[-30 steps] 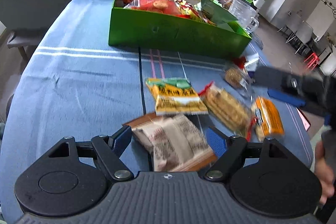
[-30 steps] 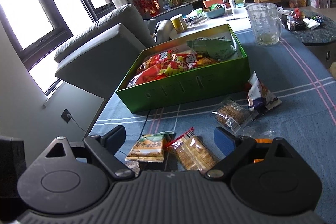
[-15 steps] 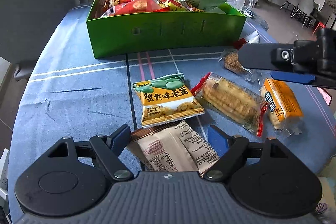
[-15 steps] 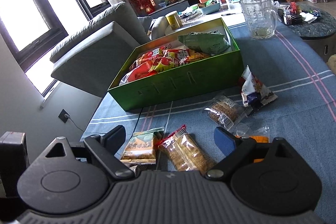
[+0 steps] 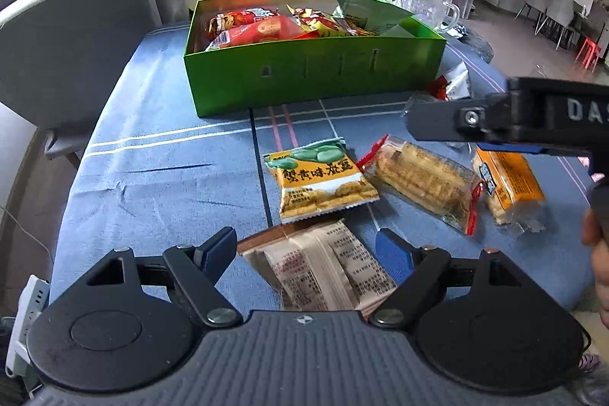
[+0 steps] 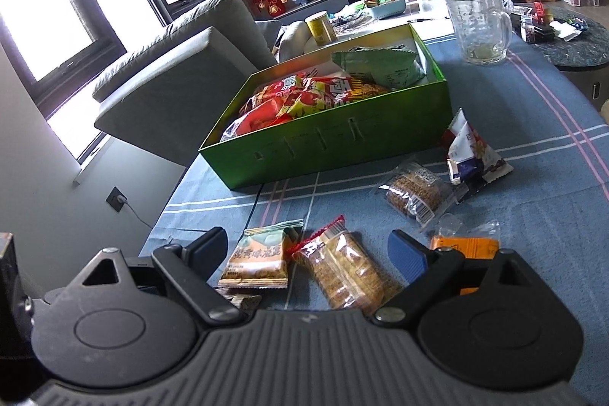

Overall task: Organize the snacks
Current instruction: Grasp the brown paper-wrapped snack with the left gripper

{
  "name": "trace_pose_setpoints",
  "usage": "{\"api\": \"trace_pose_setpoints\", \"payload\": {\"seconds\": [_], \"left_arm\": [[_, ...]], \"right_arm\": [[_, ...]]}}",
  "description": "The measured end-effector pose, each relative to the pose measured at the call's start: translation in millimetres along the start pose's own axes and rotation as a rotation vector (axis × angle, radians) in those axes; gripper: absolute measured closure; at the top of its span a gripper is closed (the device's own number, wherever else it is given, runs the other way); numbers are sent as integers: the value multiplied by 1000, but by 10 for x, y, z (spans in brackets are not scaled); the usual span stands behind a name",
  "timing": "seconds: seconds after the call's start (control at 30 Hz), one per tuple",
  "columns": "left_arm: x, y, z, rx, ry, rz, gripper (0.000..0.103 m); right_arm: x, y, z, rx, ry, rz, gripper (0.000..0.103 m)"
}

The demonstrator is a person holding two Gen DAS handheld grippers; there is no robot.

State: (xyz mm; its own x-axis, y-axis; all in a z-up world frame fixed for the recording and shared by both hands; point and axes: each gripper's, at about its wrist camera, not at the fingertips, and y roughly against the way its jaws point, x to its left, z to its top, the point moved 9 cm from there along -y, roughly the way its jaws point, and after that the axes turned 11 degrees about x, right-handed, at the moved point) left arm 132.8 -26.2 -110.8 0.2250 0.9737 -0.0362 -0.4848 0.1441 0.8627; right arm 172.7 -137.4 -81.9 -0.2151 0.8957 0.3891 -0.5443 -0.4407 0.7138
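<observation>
Loose snack packets lie before the green box (image 5: 312, 75)

Left gripper (image 5: 306, 250) stands wide, straddling a beige packet (image 5: 327, 273) without pinching it; right gripper (image 6: 308, 252) hangs open over the cracker pack (image 6: 346, 273), all nearer than the box.

The left gripper (image 5: 308, 250) rolls level and draws back over the beige printed snack packet (image 5: 327, 273), jaws slightly wider than a second ago, pads clear of it.
</observation>
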Motion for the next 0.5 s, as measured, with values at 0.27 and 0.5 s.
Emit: {"api": "trace_pose_setpoints", "payload": {"seconds": [0.27, 0.5], "left_arm": [[-29, -173, -90, 56, 55, -35, 21], [-22, -177, -86, 36, 34, -18, 27]], "right_arm": [[3, -31, -18, 8, -7, 0, 26], [-15, -56, -32, 14, -11, -4, 26]]}}
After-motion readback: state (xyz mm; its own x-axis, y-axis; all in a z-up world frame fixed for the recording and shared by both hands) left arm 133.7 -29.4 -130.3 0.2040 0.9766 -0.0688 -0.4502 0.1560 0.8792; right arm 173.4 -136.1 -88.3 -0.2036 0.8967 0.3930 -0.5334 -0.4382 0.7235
